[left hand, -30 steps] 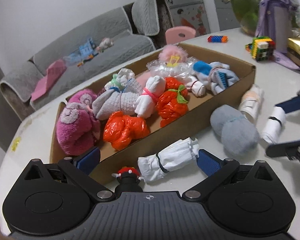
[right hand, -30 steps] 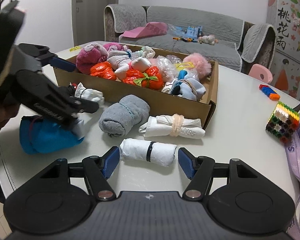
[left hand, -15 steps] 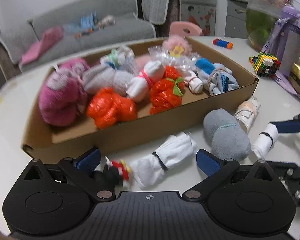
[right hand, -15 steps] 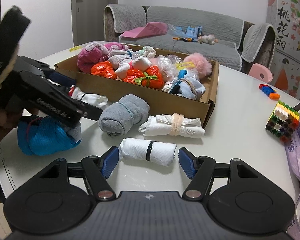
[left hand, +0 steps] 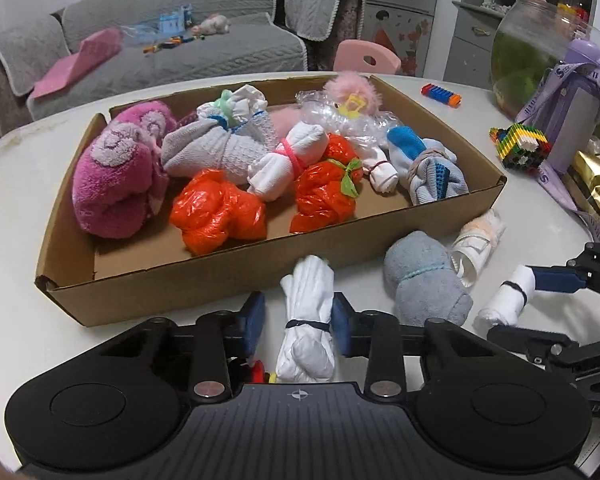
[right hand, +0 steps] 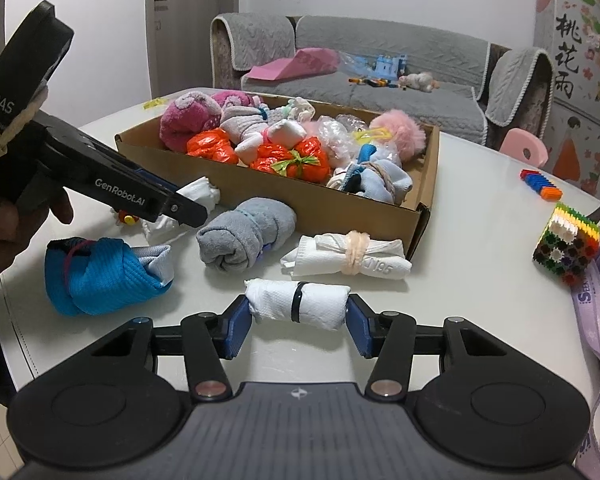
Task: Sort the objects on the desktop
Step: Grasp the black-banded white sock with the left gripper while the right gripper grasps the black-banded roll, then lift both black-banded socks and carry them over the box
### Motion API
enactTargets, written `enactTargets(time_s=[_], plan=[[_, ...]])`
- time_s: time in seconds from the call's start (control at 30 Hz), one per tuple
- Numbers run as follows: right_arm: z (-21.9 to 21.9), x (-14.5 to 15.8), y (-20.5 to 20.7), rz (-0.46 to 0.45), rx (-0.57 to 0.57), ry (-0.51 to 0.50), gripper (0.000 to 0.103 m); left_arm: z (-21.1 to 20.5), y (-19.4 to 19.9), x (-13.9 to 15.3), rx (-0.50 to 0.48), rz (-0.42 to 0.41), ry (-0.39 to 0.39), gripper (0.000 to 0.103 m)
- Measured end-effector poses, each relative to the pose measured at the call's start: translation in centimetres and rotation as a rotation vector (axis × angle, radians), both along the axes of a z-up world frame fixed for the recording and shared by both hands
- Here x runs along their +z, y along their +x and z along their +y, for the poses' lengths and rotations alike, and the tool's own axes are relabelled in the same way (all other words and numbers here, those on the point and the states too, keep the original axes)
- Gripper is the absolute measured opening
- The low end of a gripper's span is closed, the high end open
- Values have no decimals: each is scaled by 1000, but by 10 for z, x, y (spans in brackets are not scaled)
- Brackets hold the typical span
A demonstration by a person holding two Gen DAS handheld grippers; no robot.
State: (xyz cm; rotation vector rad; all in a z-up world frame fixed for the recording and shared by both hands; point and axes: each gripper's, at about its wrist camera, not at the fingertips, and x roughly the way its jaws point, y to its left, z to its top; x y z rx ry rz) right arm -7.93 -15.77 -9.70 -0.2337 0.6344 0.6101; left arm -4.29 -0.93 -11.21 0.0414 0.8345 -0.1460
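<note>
A cardboard box [left hand: 228, 280] [right hand: 324, 210] on the white table holds several rolled socks, towels and bags. My left gripper [left hand: 298, 320] has closed around a white bundle tied with a black band [left hand: 308, 328], its right pad touching it, in front of the box. My right gripper [right hand: 298, 320] has both pads against the ends of another white black-banded roll [right hand: 298, 300] lying on the table. The left gripper also shows in the right wrist view [right hand: 188, 210], over its white bundle [right hand: 198, 192].
On the table lie a grey rolled towel [left hand: 424, 284] [right hand: 244, 236], a white roll with a peach band [right hand: 350, 256], a blue bundle [right hand: 100, 276], a small red toy [right hand: 126, 218], a colourful block cube [right hand: 566, 246], a purple bottle [left hand: 572, 120] and a fishbowl [left hand: 540, 48].
My left gripper has swung round and narrowed around the white banded bundle. My right gripper has narrowed until its pads touch the ends of its white roll.
</note>
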Motion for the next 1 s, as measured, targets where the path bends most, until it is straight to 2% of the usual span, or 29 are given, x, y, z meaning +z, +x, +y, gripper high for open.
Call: enactTargets(time_s=[0.1, 0.33, 0.53, 0.7, 1.0], plan=[[-2, 1, 0, -3, -5, 7, 47, 1, -1, 1, -4, 2, -21, 27], [-6, 5, 0, -14, -18, 32, 47, 0, -6, 15, -22, -29, -40, 24], [-17, 14, -3, -38, -34, 75, 47, 3, -21, 45, -38, -97, -48, 24], [-36, 32, -1, -56, -77, 154, 47, 15, -37, 75, -32, -161, -39, 24], [-55, 88, 6, -151, -95, 201, 47, 26, -41, 118, -20, -233, -28, 24]])
